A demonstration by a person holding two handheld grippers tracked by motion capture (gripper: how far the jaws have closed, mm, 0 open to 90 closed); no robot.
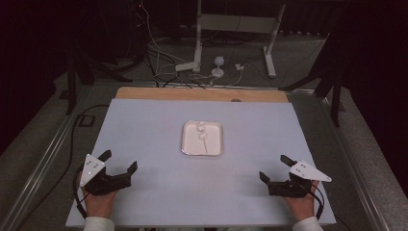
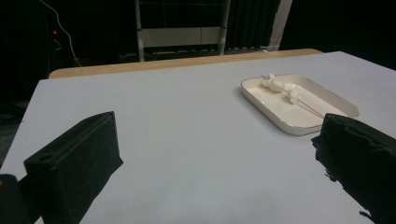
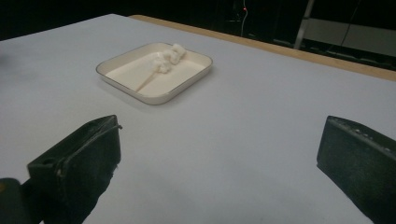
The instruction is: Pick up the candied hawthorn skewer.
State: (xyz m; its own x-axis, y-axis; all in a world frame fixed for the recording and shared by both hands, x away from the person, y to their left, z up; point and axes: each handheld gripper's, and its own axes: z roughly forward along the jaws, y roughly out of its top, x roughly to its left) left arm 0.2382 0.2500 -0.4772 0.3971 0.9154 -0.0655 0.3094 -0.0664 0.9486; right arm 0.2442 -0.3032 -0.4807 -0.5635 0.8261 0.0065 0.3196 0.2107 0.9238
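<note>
The left gripper (image 1: 119, 162) sits at the near edge of the table (image 1: 144, 125), held from below by a hand (image 1: 98, 202) in a pale sleeve, its two black jaws spread wide with nothing between them. The right gripper (image 1: 275, 167) is held the same way by the other hand (image 1: 302, 202), jaws likewise wide apart and empty. Both lie well short of the white tray (image 1: 202, 153), one off to each side of it, and both point roughly toward it. The tray, a shallow rounded rectangle, rests flat at the middle of the pale blue-grey tabletop. Inside it lies a thin stick (image 3: 147, 80) with small white lumps (image 3: 169, 56) bunched at the end toward the tray's far rim; what the lumps are cannot be told. Beyond the tray, a strip of bare wood (image 1: 202, 94) shows along the table's far edge. Past that, on the floor, stand a white frame (image 1: 235, 29) and loose cables (image 1: 159, 57).
</note>
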